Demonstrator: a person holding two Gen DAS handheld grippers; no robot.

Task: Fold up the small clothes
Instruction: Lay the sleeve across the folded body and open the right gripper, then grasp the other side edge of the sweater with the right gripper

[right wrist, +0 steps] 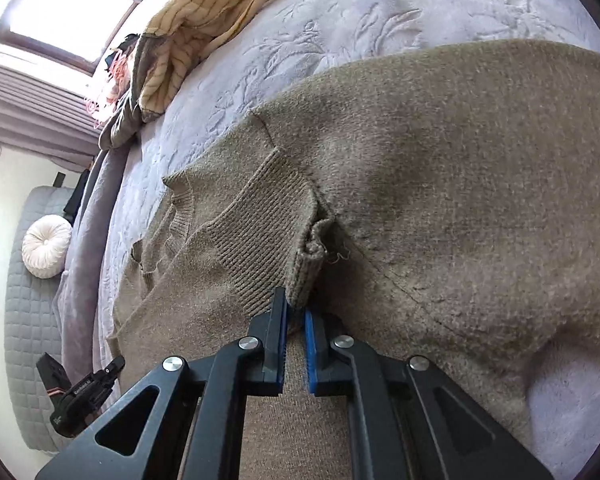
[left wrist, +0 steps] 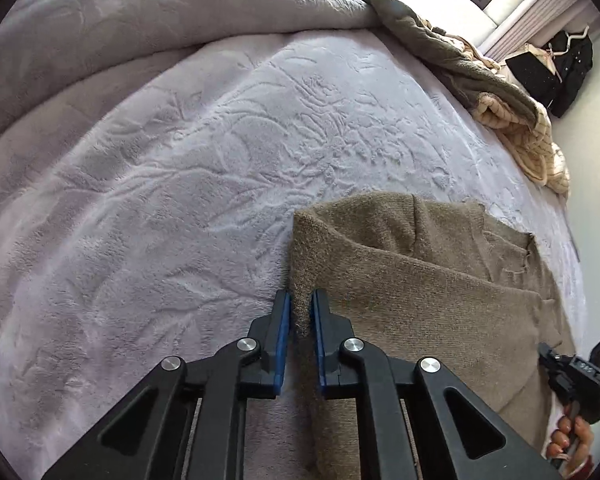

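Note:
A brown knit sweater (left wrist: 420, 280) lies partly folded on a pale lilac plush bed cover (left wrist: 180, 160). My left gripper (left wrist: 300, 300) is shut on the sweater's left edge, with a pinch of fuzzy knit between its blue pads. In the right wrist view the same sweater (right wrist: 440, 180) fills the frame. My right gripper (right wrist: 297, 307) is shut on a bunched ribbed cuff (right wrist: 306, 268) of the sweater. The other gripper (left wrist: 580, 376), held by a person's hand (left wrist: 572, 436), shows at the lower right of the left wrist view.
A cream striped blanket (left wrist: 520, 136) and an olive garment (left wrist: 440, 48) are heaped along the bed's far edge. A grey quilted mat with a white round cushion (right wrist: 46, 246) lies on the floor beside the bed. A window (right wrist: 68, 8) lights the room.

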